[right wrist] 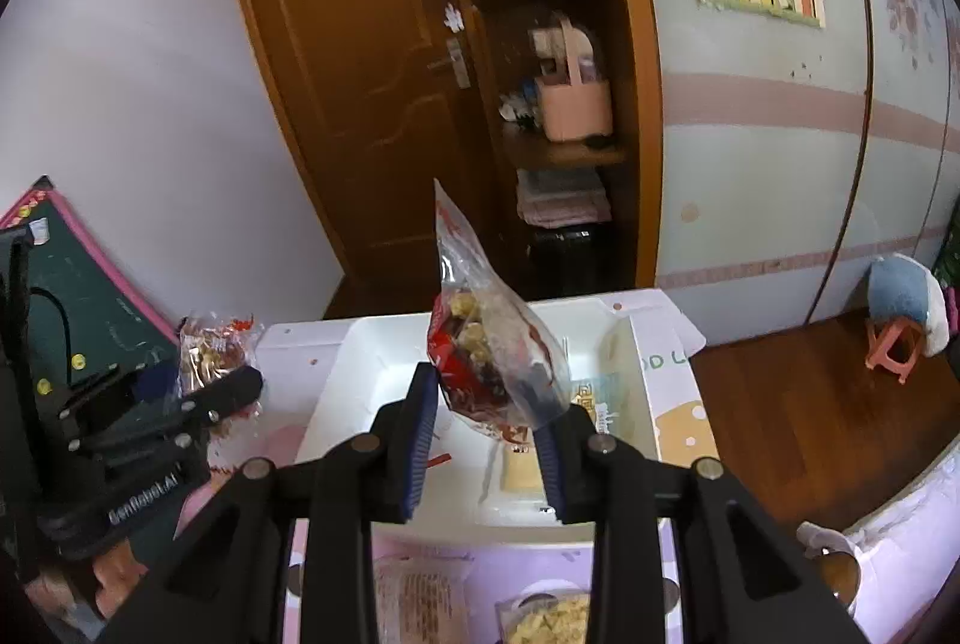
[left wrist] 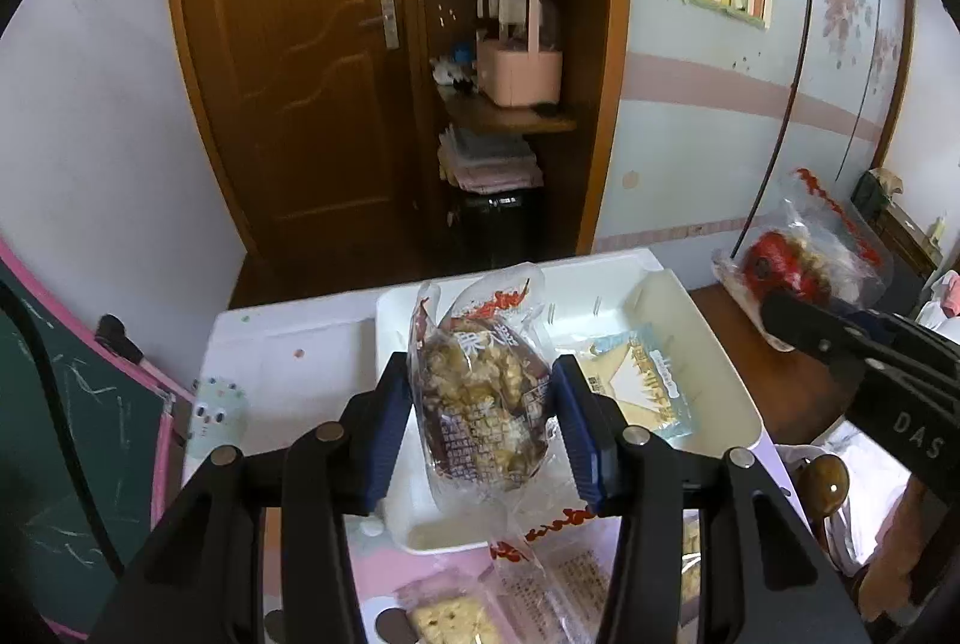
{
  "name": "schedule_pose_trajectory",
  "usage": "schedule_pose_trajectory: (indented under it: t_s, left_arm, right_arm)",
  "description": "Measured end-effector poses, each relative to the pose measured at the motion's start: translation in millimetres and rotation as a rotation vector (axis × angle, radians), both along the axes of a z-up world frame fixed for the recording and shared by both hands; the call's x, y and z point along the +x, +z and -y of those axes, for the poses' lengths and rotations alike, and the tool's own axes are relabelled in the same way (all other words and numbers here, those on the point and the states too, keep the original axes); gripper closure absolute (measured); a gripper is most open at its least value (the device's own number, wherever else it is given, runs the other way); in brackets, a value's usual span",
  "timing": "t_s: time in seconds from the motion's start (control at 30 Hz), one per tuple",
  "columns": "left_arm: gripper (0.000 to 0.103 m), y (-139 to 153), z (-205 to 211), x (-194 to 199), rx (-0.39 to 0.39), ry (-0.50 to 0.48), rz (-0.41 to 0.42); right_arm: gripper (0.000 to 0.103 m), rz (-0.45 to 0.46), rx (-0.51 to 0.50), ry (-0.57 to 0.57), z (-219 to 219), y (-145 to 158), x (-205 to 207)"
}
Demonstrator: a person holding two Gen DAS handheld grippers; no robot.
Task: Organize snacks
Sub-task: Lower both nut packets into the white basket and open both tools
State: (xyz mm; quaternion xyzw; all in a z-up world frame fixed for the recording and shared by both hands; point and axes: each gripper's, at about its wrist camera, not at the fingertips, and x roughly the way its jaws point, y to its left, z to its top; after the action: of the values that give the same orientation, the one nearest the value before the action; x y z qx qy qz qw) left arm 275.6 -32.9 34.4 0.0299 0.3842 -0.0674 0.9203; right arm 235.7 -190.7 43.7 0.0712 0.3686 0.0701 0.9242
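Observation:
My left gripper (left wrist: 480, 404) is shut on a clear snack packet (left wrist: 480, 392) with brown nut brittle inside, held above the white tray (left wrist: 396, 518). My right gripper (right wrist: 486, 416) is shut on a second clear packet with red print (right wrist: 486, 338), held above the same tray (right wrist: 354, 374). In the left wrist view the right gripper (left wrist: 774, 311) and its packet (left wrist: 798, 260) show at the right. In the right wrist view the left gripper (right wrist: 240, 386) and its packet (right wrist: 210, 350) show at the left. A pale blue and yellow packet (left wrist: 642, 386) lies in the tray.
More snack packets lie on the pink table in front of the tray, a cracker packet (left wrist: 450, 620) among them. A green chalkboard (left wrist: 60, 434) leans at the left. A wooden door (left wrist: 288, 74) and a shelf niche (left wrist: 510, 116) stand behind. A pink stool (right wrist: 900, 344) stands on the wooden floor at the right.

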Motion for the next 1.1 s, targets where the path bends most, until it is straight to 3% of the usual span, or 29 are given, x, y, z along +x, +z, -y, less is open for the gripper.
schedule_pose_trajectory:
  t_s: [0.2, 0.27, 0.33, 0.5, 0.77, 1.1]
  left_arm:
    - [0.054, -29.7, 2.7, 18.7, 0.017, 0.014, -0.035]
    - [0.025, -35.4, -0.3, 20.3, 0.031, 0.034, -0.030]
    - [0.015, -36.1, -5.7, 17.5, 0.005, 0.044, -0.015]
    - [0.015, -37.2, -16.7, 11.9, -0.038, 0.050, -0.028]
    - [0.015, -27.9, -26.9, -6.7, -0.071, 0.061, -0.020]
    - [0.015, 5.9, -37.8, -57.7, -0.071, 0.066, 0.028]
  right_arm:
    - [0.071, -0.065, -0.036, -0.014, -11.5, -25.0, 25.0]
    - [0.070, -0.077, -0.034, -0.016, -11.9, -30.6, 31.2]
    - [0.063, -0.076, -0.036, -0.033, -11.0, -33.2, 32.4]
    - [0.054, -0.062, -0.031, -0.037, -11.6, -34.2, 25.5]
    - [0.054, -0.052, -0.057, -0.018, -17.4, -28.3, 8.3]
    - [0.054, -0.028, -0.073, -0.007, -22.2, 0.8, -33.1]
